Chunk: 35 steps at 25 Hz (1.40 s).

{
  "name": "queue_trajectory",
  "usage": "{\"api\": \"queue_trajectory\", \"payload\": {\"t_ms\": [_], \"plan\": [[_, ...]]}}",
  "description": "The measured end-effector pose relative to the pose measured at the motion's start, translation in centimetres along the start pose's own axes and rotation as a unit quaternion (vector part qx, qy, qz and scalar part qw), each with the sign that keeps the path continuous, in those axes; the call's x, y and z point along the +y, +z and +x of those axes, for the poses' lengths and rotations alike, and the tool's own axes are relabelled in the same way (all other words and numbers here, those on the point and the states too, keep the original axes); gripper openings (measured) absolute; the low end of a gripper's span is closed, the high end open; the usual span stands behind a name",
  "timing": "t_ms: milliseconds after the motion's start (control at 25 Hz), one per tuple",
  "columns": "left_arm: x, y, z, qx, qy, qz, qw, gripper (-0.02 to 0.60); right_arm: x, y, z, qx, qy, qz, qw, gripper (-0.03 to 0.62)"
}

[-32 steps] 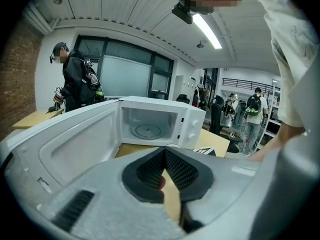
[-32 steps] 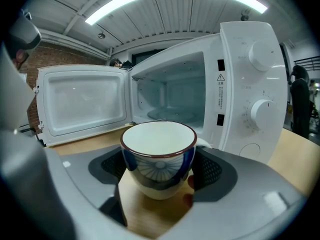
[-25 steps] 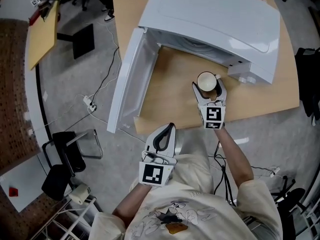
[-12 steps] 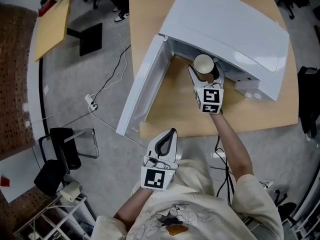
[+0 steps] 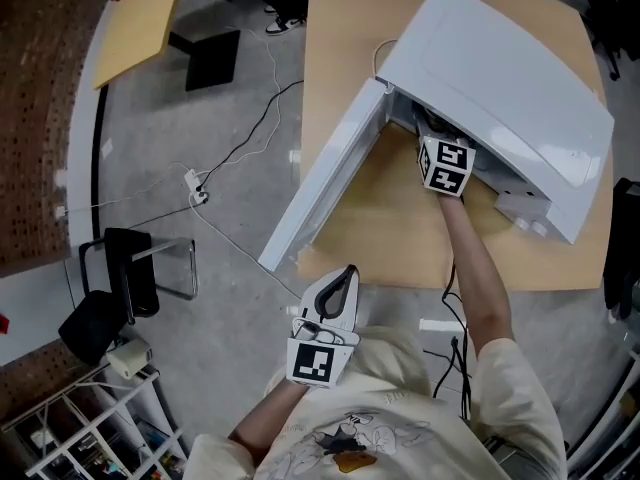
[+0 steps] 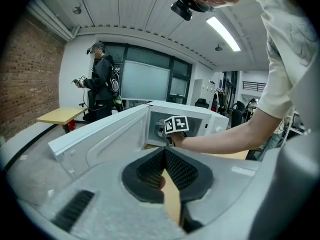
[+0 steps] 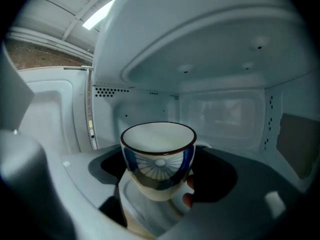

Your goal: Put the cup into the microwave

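head view: finds the microwave (image 5: pixel 500 78) at 1 o'clock on the table (image 5: pixel 340 28), its door (image 5: pixel 330 193) swung wide toward 9 o'clock. puts the right gripper (image 5: pixel 445 166) in the cavity mouth and the left gripper (image 5: pixel 340 278) at 6 o'clock, well apart.

left gripper view: shows its jaws pressed together, nothing between them.

right gripper view: shows wide-set jaws clamped on the cup (image 7: pixel 158 156), upright, dead centre, already inside the cavity. cannot tell whether it touches the floor.

to finish well, probably: keep level, lower until seated near the middle, then release and withdraw straight back, clear of the rim.

no brand or readable writing anywhere; only square markers on the gripper cubes, and a strip at 9 o'clock too small to read.
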<state>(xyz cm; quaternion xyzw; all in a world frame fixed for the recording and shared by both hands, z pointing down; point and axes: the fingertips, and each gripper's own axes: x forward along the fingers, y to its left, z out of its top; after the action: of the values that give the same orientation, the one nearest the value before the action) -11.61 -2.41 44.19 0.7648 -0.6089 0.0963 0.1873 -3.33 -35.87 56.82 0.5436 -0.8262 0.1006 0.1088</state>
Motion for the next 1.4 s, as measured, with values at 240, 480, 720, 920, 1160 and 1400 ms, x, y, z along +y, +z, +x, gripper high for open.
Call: {"api": "queue_trajectory", "payload": {"t_ms": [240,480,720,920,1160,1400], "plan": [[1.3,-0.7,-1.0,0.008,0.026,-0.015,0.9995,0.003,-1.1,-0.4,2.1,0.004,-0.014,0.0,1.0,0.399],[1.6,-0.5,-1.3,0.002,0.03,-0.021,0.9993,0.003,-0.8,-0.2,2.3,-0.004,-0.015,-0.006,1.0,0.402],[1.5,-0.7,-1.5,0.002,0.029,-0.022,0.9993,0.003,-0.5,-0.1,2.2,-0.01,-0.005,-0.009,1.0,0.429],[1.4,-0.7,-1.5,0.0,0.028,-0.021,0.9994,0.003,-0.3,0.2,1.6,-0.015,0.002,-0.001,1.0,0.466],[1.1,-0.1,-1.0,-0.007,0.023,-0.014,0.9996,0.003,0.0,-0.2,0.1,-0.013,0.008,0.004,1.0,0.48],[1.5,0.5,1.7,-0.012,0.028,-0.006,0.9995,0.003,0.4,-0.5,-1.5,-0.015,0.015,0.003,1.0,0.48]]}}
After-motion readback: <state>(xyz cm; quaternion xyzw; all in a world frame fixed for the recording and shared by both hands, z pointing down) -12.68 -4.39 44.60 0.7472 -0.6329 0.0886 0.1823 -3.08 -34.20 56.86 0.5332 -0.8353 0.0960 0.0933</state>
